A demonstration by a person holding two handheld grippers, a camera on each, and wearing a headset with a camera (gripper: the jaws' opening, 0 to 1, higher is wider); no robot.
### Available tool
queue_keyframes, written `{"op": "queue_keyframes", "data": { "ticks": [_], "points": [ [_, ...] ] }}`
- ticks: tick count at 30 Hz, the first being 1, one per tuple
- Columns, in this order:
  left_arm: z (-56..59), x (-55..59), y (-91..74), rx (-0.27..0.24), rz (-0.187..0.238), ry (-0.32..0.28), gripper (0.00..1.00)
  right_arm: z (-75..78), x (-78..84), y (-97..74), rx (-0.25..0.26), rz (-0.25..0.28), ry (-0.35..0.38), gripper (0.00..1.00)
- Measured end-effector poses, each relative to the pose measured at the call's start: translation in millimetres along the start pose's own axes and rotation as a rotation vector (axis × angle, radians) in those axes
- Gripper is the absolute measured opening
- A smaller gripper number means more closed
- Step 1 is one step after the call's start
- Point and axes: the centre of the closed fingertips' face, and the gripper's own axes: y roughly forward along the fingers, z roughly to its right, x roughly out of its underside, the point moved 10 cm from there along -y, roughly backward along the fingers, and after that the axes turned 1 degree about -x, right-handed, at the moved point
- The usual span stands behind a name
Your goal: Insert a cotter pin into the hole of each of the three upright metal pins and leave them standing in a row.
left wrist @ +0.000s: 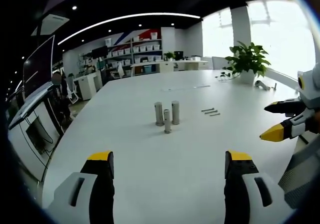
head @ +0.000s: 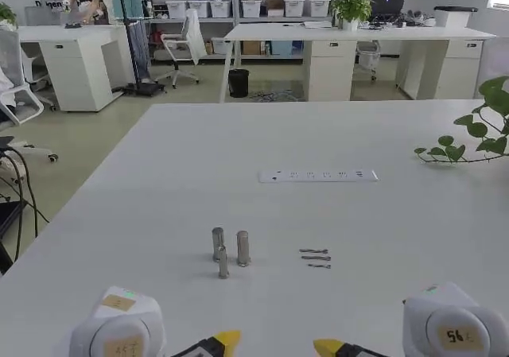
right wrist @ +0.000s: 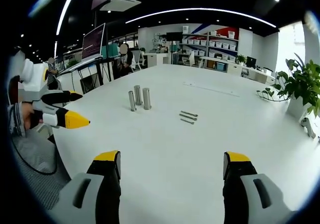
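Observation:
Three upright metal pins [head: 229,251] stand in a tight cluster on the white table, also seen in the left gripper view as metal pins [left wrist: 167,115] and in the right gripper view as metal pins [right wrist: 139,98]. Three small cotter pins [head: 316,258] lie flat just right of them, cotter pins [left wrist: 210,112], cotter pins [right wrist: 188,116]. My left gripper [left wrist: 170,165] is open with nothing between its jaws, well short of the pins. My right gripper [right wrist: 171,163] is open too, equally far back. Both yellow-tipped grippers sit at the near table edge, left gripper [head: 215,344], right gripper [head: 334,347].
A white power strip [head: 318,176] lies further back on the table [head: 159,214]. A potted plant's branches [head: 469,138] reach in from the right edge. Desks, shelves and chairs stand beyond the table.

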Motion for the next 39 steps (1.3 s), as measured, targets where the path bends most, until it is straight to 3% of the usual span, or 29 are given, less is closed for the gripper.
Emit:
{"op": "queue_keyframes", "data": {
  "ticks": [11,39],
  "points": [
    [0.7,-0.2,0.6,0.007,0.0,0.01,0.9,-1.6,2.2,1.5,-0.01,-0.024,-0.001,0.82],
    [0.2,2.1,4.3,0.014,-0.021,0.005,0.85,-4.0,2.4,2.9,-0.032,-0.025,0.001,0.8]
  ]
}}
